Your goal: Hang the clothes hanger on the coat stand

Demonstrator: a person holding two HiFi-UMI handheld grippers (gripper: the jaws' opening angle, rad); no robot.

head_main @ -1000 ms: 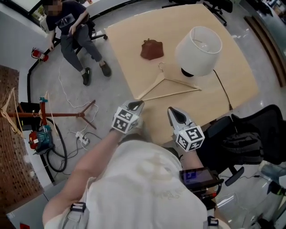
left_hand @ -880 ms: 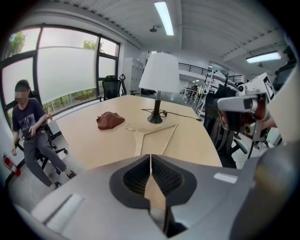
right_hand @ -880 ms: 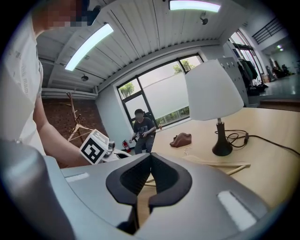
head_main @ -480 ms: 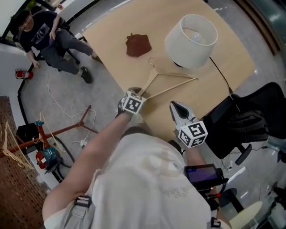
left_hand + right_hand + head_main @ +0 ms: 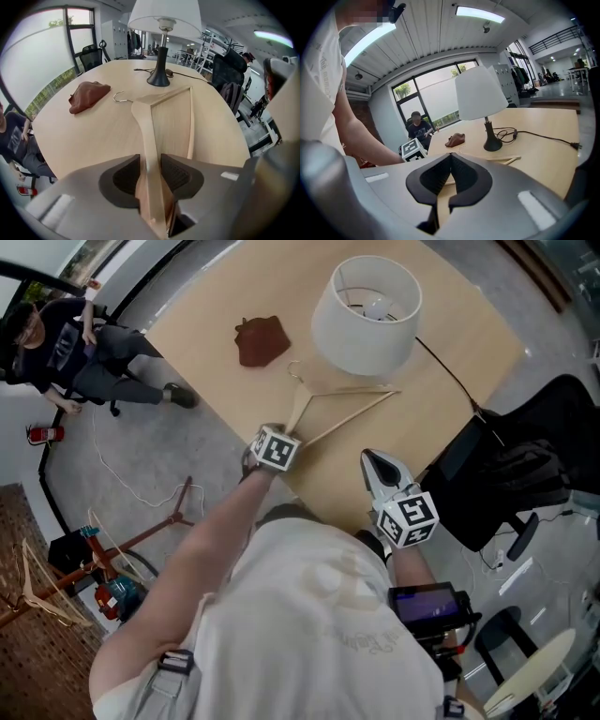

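A pale wooden clothes hanger (image 5: 342, 413) lies flat on the round wooden table (image 5: 450, 343), its metal hook pointing at a brown cloth. My left gripper (image 5: 281, 432) is at the near left end of the hanger. In the left gripper view one hanger arm (image 5: 150, 122) runs between the jaws of the left gripper (image 5: 150, 171), which are opening, with a thin gap at the pads. My right gripper (image 5: 375, 463) hovers near the table's front edge, shut and empty (image 5: 450, 157). The red-brown coat stand (image 5: 141, 535) stands on the floor at the lower left.
A white-shaded lamp (image 5: 366, 301) stands just beyond the hanger, its cord (image 5: 450, 371) trailing right. The brown cloth (image 5: 261, 339) lies left of the lamp. A black office chair (image 5: 506, 474) is at the right. A seated person (image 5: 75, 343) is at the far left; cables lie near the stand.
My left gripper has moved forward from the table edge onto the hanger's near end, so the arm now lies between its jaws. The right gripper has hardly moved.
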